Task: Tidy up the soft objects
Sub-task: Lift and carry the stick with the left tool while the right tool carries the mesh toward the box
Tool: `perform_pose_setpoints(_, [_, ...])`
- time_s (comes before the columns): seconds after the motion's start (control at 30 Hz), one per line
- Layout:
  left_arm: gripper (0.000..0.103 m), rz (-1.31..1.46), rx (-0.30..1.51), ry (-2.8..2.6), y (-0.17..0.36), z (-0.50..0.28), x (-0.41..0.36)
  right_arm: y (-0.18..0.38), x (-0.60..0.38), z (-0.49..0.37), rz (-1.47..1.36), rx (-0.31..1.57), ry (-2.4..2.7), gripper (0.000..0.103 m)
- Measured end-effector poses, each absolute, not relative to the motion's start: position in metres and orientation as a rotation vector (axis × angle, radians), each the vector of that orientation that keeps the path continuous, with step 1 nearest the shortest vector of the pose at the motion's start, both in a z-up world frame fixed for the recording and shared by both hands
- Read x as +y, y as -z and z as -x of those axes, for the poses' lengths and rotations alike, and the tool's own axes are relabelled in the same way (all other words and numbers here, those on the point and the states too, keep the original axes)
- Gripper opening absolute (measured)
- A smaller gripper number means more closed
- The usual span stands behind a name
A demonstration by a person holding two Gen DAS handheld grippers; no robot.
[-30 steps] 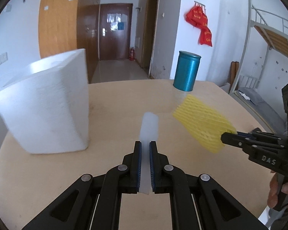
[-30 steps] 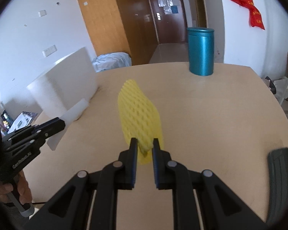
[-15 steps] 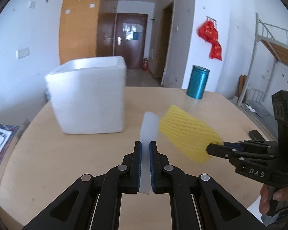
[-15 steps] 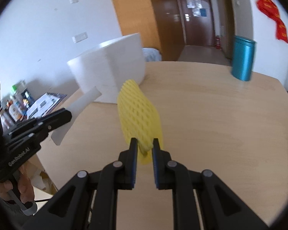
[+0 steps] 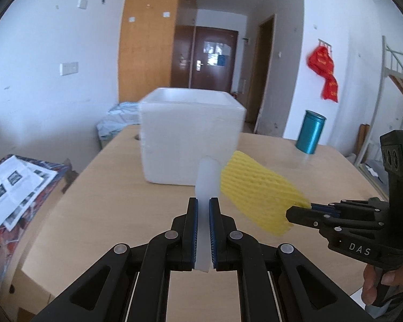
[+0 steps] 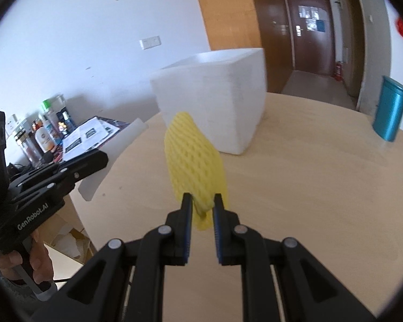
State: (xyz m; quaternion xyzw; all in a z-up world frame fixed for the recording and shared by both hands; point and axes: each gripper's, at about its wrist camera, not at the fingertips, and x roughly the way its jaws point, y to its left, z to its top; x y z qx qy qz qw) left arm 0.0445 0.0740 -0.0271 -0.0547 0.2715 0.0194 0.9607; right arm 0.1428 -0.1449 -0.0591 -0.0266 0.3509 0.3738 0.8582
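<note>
My left gripper [image 5: 202,201] is shut on a thin white foam sheet [image 5: 207,173] that sticks out forward above the round wooden table [image 5: 107,201]. My right gripper [image 6: 202,201] is shut on a yellow foam net sleeve [image 6: 194,158], held up in the air. A white foam box [image 5: 190,136] with an open top stands on the table just beyond both items. In the left wrist view the right gripper [image 5: 299,214] comes in from the right with the yellow net [image 5: 258,193]. In the right wrist view the left gripper [image 6: 99,158] carries the white sheet [image 6: 112,158] at the left.
A teal cylindrical canister [image 5: 310,131] stands at the table's far right. Magazines [image 5: 10,185] lie on a low surface left of the table, with bottles [image 6: 44,131] beyond. A metal bunk frame [image 5: 389,64] is at the right; a door [image 5: 213,61] is down the corridor.
Both grippers have swung to the left with their foam pieces. The white box has come from the left side of both views to the centre, straight ahead of the grippers.
</note>
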Motion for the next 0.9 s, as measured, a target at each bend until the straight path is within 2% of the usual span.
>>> perform_pose_setpoints(0.4, [0.008,0.151,0.529,-0.118,0.020,-0.033,0.114,0.049,-0.126,-0.142,0.044,0.718,-0.832,0.018])
perform_pose_setpoints(0.9, [0.008,0.163,0.481,-0.118,-0.009,-0.045,0.116,0.011,-0.132,-0.152,0.009,0.618,-0.797,0.018])
